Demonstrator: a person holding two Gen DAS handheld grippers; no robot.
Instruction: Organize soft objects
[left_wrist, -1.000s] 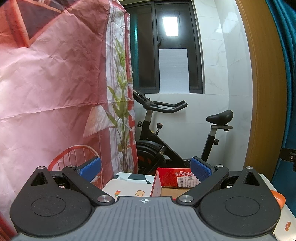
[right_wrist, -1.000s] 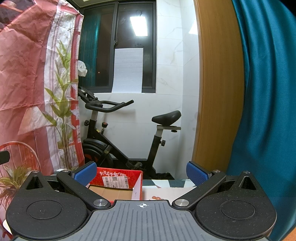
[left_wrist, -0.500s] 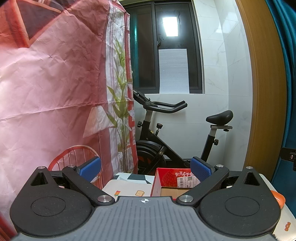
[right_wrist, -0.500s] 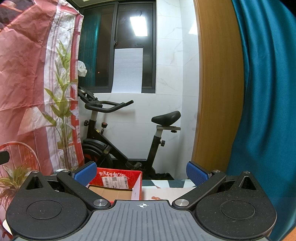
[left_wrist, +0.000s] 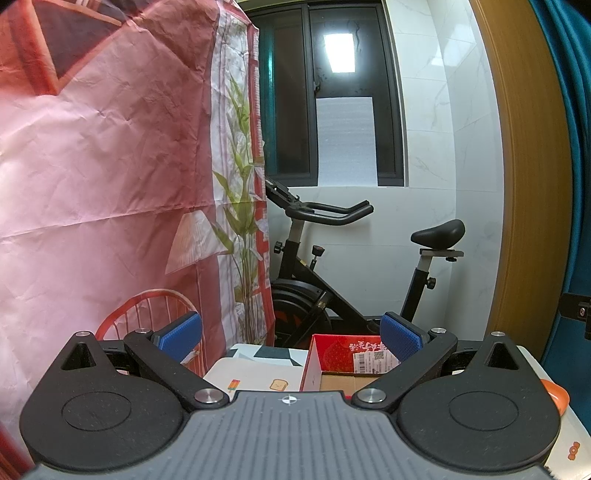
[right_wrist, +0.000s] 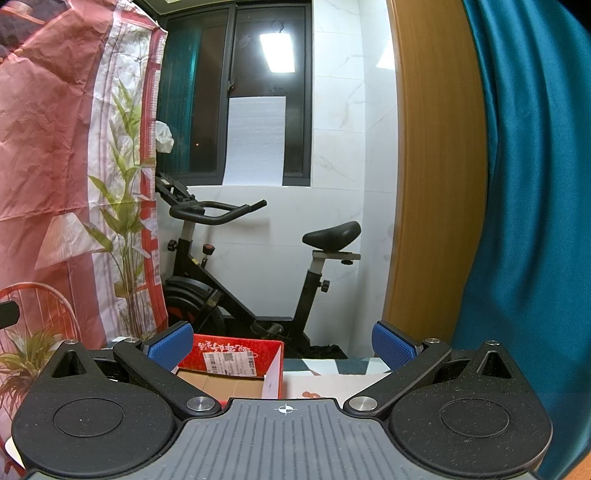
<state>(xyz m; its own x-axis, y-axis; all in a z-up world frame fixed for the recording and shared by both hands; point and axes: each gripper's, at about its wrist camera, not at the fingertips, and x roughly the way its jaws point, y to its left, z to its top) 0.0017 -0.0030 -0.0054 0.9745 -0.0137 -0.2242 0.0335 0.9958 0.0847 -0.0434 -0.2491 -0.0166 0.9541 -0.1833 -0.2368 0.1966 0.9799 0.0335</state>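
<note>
- soft objects nowhere in sight in either wrist view; only red box (left_wrist: 347, 356) on patterned tabletop (left_wrist: 258, 373), at about 1 o'clock from left gripper (left_wrist: 290, 334).
- left gripper spread wide, holding nothing.
- right gripper (right_wrist: 282, 341) likewise wide and empty; box (right_wrist: 236, 356) at 11 o'clock.
- likely start of task: nothing gripped yet.
- next move probably calls for tilting down to find a soft item, then closing gently.

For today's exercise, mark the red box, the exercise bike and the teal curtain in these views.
red box (right_wrist: 236, 356): right wrist view, labelled far wall.
exercise bike (right_wrist: 332, 234): right wrist view, saddle.
teal curtain (right_wrist: 524, 184): right wrist view, hanging folds.
</note>
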